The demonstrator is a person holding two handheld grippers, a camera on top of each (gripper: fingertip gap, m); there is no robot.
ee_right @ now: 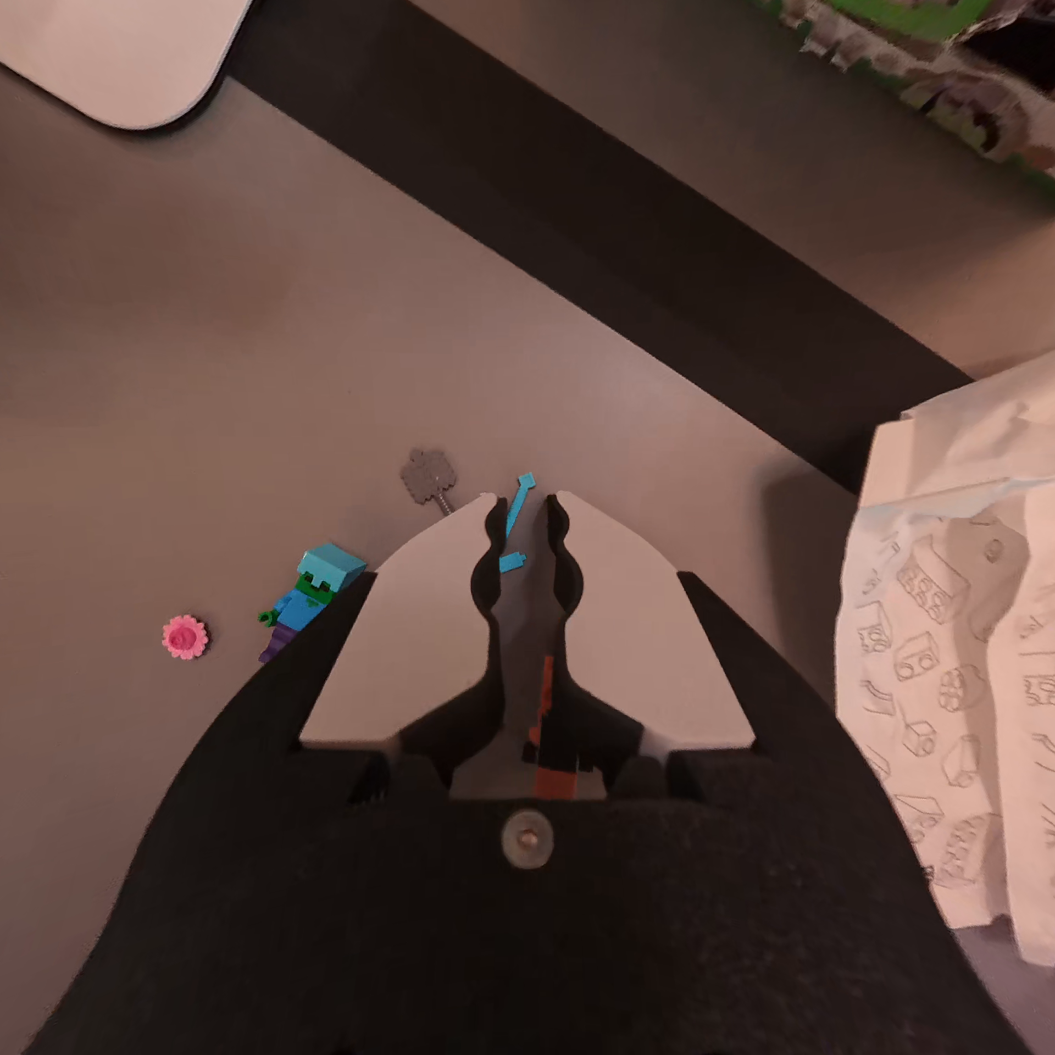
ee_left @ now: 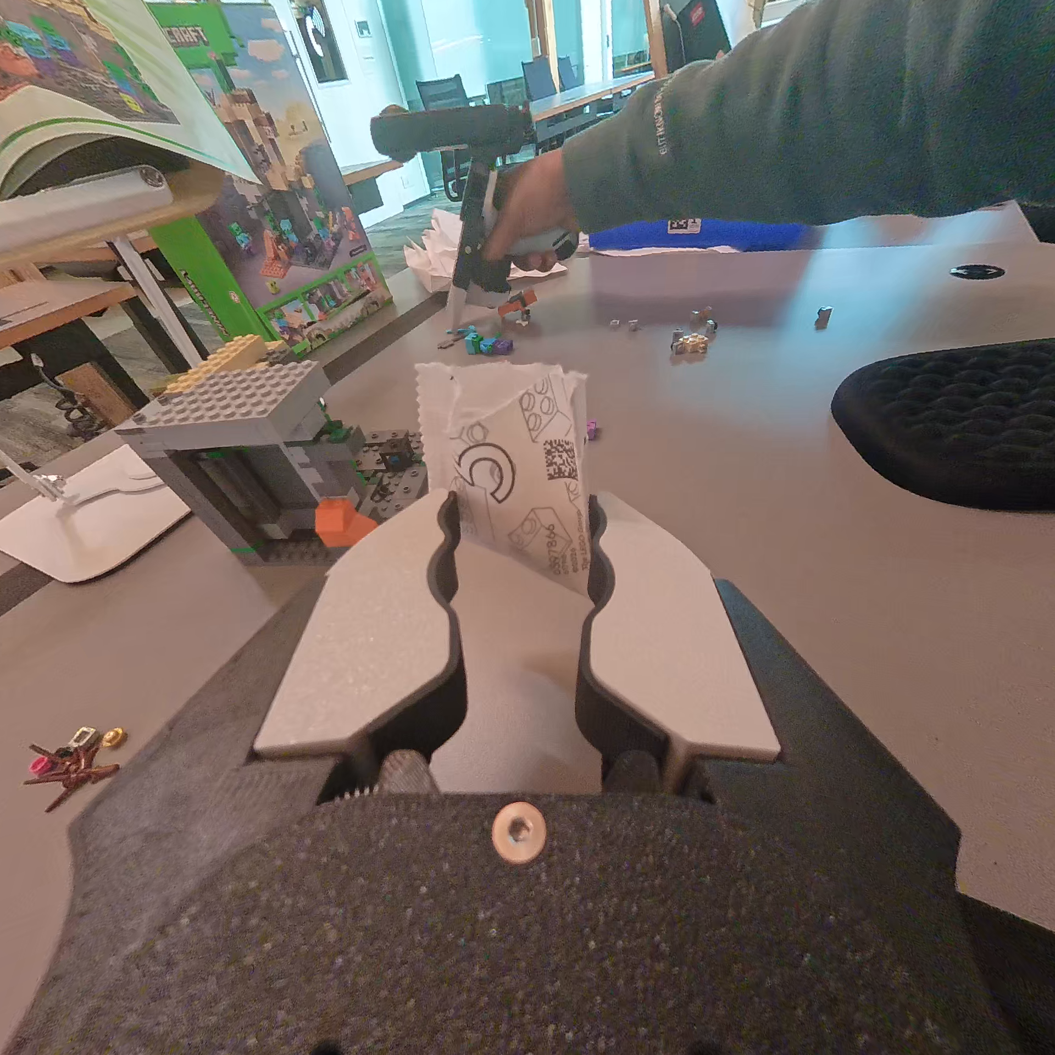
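Two grippers work over a grey table (ee_left: 742, 542): the left gripper (ee_left: 522, 528) clenches a white paper bag (ee_left: 508, 456) standing upright, its long axis vertical and its lower end hidden between the fingers. Beyond it stand a grey brick building (ee_left: 251, 456) and a green set box (ee_left: 274, 228). The right gripper (ee_right: 522, 502) points down, its jaws narrowly parted around a thin blue piece (ee_right: 516, 511) lying lengthwise on the table, gripping nothing, with a blue-headed minifigure (ee_right: 311, 594) partly hidden behind its left finger.

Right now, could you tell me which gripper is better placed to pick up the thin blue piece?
Right. The right gripper hangs over the thin blue piece, jaws slightly apart; the left gripper grips the paper bag.
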